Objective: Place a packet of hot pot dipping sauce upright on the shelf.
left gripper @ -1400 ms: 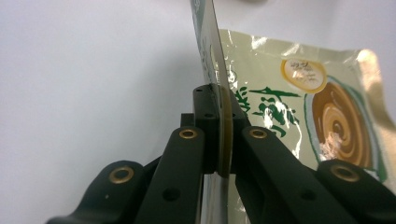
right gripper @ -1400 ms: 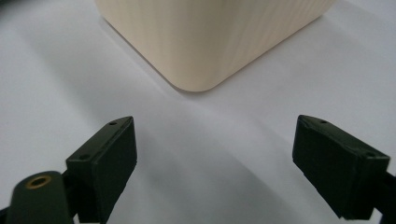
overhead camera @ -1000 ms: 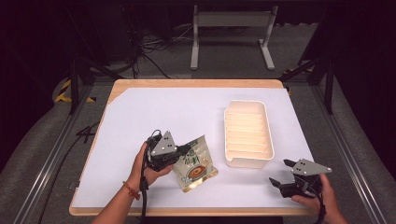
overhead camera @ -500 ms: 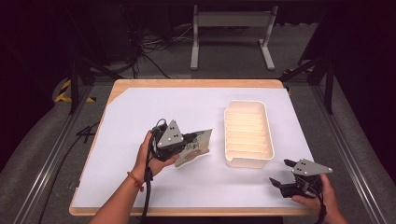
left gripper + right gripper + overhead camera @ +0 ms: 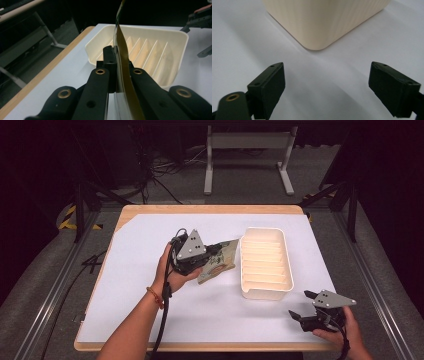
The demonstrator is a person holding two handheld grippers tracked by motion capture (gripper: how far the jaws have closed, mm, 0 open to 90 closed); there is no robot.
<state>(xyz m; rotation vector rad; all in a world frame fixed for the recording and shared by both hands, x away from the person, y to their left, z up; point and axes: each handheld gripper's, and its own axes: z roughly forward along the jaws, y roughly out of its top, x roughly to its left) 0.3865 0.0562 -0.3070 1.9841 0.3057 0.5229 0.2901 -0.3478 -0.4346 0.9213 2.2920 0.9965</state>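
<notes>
Packet (image 5: pixel 218 261), flat foil snack pouch, printed face, held clear of the bench (image 5: pixel 150 320) at the 9 o'clock side of the tray (image 5: pixel 264 292), its far edge just beside the tray's near wall. Left claw (image 5: pixel 207 256): clamped together on the packet's edge; in the left gripper view the pouch (image 5: pixel 122 65) stands on edge between the jaws, with the ribbed tray (image 5: pixel 175 42) straight ahead at 12 o'clock. Right claw (image 5: pixel 307 307): jaws wide apart, holding nothing, resting low at the tray's 5 o'clock corner; the right gripper view shows that rounded corner (image 5: pixel 317 37) at 12 o'clock. Step in hand, as I judge it: carrying the packet over into the tray. Handling notes: I would bring the pouch above the rim before crossing, since a limp lower edge could catch the wall and fold. I would then lay it along the tray's length, across the ribs, lower it until it rests, and only then part the jaws. Right claw could steady the tray if it slides.
</notes>
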